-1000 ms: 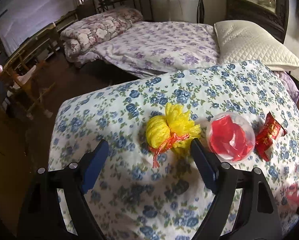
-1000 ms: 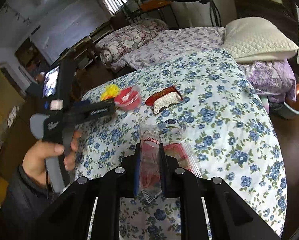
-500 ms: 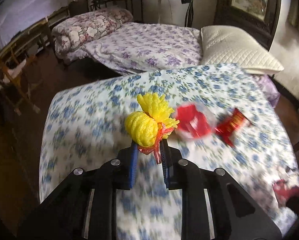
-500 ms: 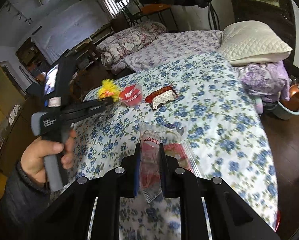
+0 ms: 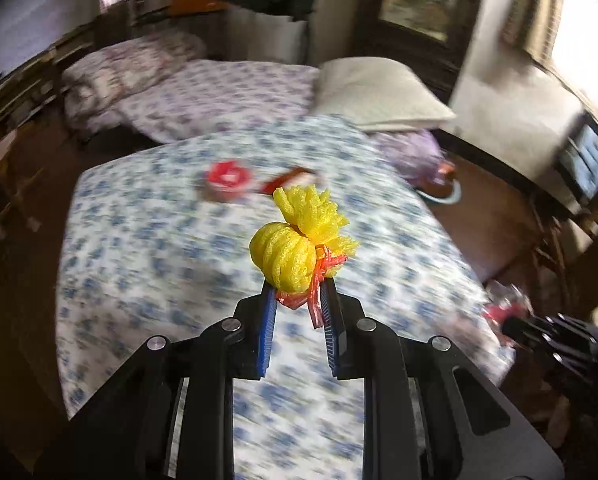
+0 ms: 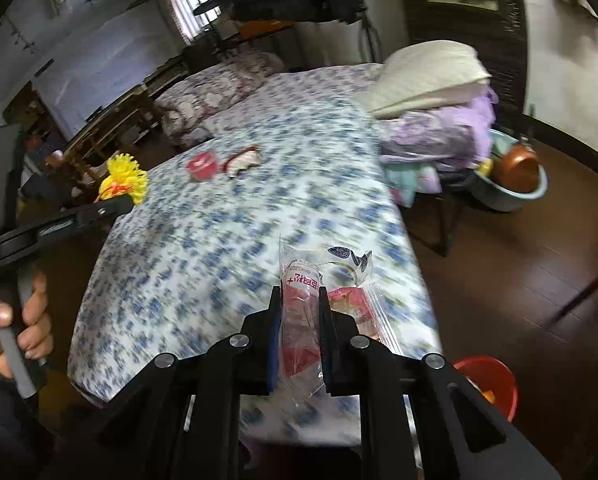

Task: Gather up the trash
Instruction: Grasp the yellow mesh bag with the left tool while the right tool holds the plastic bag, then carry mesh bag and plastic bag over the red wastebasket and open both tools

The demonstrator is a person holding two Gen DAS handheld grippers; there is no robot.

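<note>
My left gripper [image 5: 297,294] is shut on a yellow foam net tied with orange string [image 5: 299,242] and holds it above the floral table [image 5: 147,240]. It also shows in the right wrist view [image 6: 124,181]. My right gripper [image 6: 299,300] is shut on a clear plastic wrapper with red print [image 6: 301,312], lifted over the table's near edge. A clear cup with red scraps [image 5: 228,181] [image 6: 201,165] and a red snack wrapper [image 5: 289,178] [image 6: 242,159] lie on the table's far part.
A red bucket [image 6: 489,380] stands on the floor at the table's lower right. A blue basin with a brown pot [image 6: 513,182] sits on the floor to the right. A bed with a cream pillow [image 5: 379,94] lies behind the table.
My left gripper shut on the yellow net and lifted it off the table, pulling back. My right gripper, still holding the wrapper, also pulled back toward the table's near edge.
</note>
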